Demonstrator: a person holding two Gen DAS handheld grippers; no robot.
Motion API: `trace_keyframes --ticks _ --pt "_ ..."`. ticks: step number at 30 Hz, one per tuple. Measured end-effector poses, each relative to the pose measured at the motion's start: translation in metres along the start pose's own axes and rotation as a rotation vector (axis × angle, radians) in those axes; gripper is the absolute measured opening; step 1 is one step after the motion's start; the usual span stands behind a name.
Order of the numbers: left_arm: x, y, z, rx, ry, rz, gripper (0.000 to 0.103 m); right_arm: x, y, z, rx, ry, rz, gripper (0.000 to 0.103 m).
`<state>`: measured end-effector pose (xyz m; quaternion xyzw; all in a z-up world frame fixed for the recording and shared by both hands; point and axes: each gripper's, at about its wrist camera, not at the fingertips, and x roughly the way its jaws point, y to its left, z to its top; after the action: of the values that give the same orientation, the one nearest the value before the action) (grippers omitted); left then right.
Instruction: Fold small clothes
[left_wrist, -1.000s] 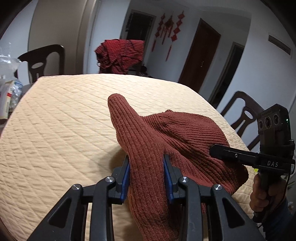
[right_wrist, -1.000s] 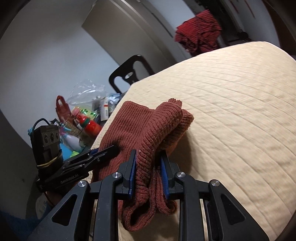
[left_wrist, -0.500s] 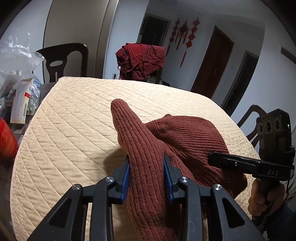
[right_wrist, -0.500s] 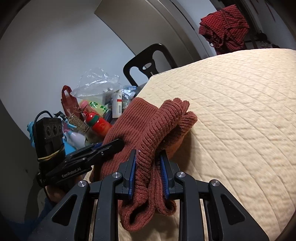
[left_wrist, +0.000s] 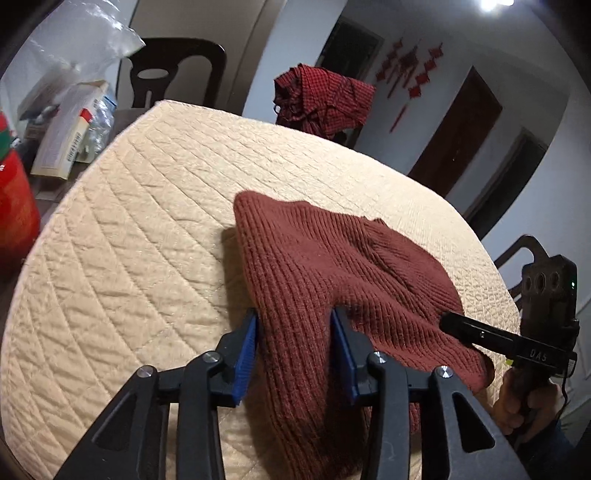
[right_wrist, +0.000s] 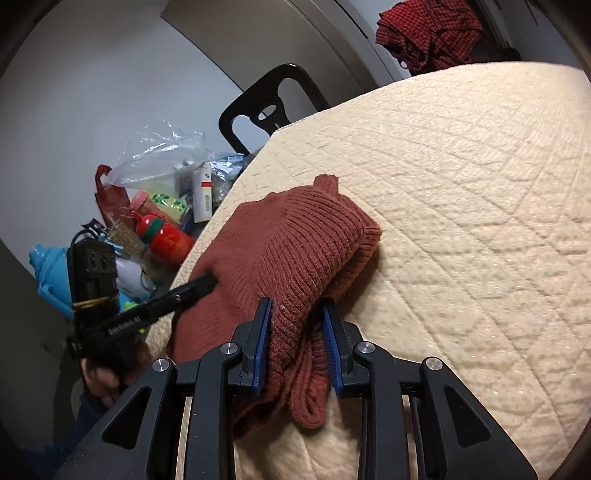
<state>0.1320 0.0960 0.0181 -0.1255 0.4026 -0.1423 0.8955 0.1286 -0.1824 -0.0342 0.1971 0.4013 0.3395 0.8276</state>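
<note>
A rust-red ribbed knit garment (left_wrist: 332, 280) lies folded over on the cream quilted table cover (left_wrist: 147, 229) near its front edge. My left gripper (left_wrist: 295, 354) has the garment's left end between its blue pads, which stand a little apart. My right gripper (right_wrist: 297, 343) has the right end (right_wrist: 295, 258) between its pads, also slightly parted, with cloth hanging below. Each gripper shows in the other's view, my right gripper (left_wrist: 480, 336) at the right and my left gripper (right_wrist: 177, 295) at the left.
A red checked cloth (left_wrist: 325, 99) hangs over a chair at the table's far side. Dark chairs (right_wrist: 266, 107) stand around. A cluttered side surface with a red bottle (right_wrist: 166, 236), boxes and a plastic bag (right_wrist: 162, 155) lies left of the table.
The garment's raised end has come down and now lies flatter on the table. Both grippers' pads have parted somewhat around the cloth. Both grippers have lowered and moved forward.
</note>
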Motion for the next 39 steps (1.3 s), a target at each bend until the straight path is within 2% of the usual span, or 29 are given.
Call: trace_keyframes --ticks 5,7,10,13,14,16,19,21,27,31,33,36,39 --pt "-0.018 -0.024 0.001 0.095 -0.049 0.14 0.043 -0.02 0.019 0.011 -0.098 -0.076 -0.084 0.028" --pt "-0.024 -0.036 0.005 0.125 -0.077 0.136 0.042 -0.019 0.025 0.02 -0.126 -0.092 -0.102 0.028" --pt "-0.022 -0.047 0.012 0.163 -0.091 0.132 0.043 0.001 0.028 0.031 -0.155 -0.053 -0.147 0.024" --pt "0.002 -0.045 0.012 0.18 -0.028 0.152 0.043 0.029 0.017 0.032 -0.156 0.022 -0.211 0.02" --pt "0.008 -0.043 0.01 0.179 -0.008 0.167 0.042 0.033 0.014 0.031 -0.156 0.028 -0.209 0.02" --pt "0.012 -0.043 0.007 0.203 -0.016 0.191 0.043 0.032 0.011 0.033 -0.145 0.024 -0.194 0.02" --pt "0.003 -0.048 0.007 0.194 -0.023 0.202 0.043 0.022 0.022 0.033 -0.183 0.008 -0.223 0.02" --pt "-0.007 -0.053 0.004 0.206 -0.042 0.209 0.043 0.011 0.03 0.029 -0.209 -0.005 -0.212 0.02" --pt "-0.029 -0.06 -0.013 0.201 -0.069 0.228 0.043 -0.013 0.061 0.003 -0.301 -0.017 -0.158 0.02" --pt "-0.04 -0.059 -0.025 0.188 -0.08 0.235 0.043 -0.018 0.075 -0.016 -0.364 -0.015 -0.166 0.019" --pt "-0.041 -0.057 -0.03 0.173 -0.076 0.229 0.043 -0.014 0.074 -0.022 -0.387 0.008 -0.183 0.018" --pt "-0.033 -0.055 -0.039 0.171 -0.046 0.227 0.043 -0.003 0.064 -0.029 -0.384 0.048 -0.215 0.008" --pt "-0.029 -0.056 -0.044 0.186 -0.052 0.243 0.043 0.0 0.056 -0.028 -0.367 0.042 -0.217 0.004"
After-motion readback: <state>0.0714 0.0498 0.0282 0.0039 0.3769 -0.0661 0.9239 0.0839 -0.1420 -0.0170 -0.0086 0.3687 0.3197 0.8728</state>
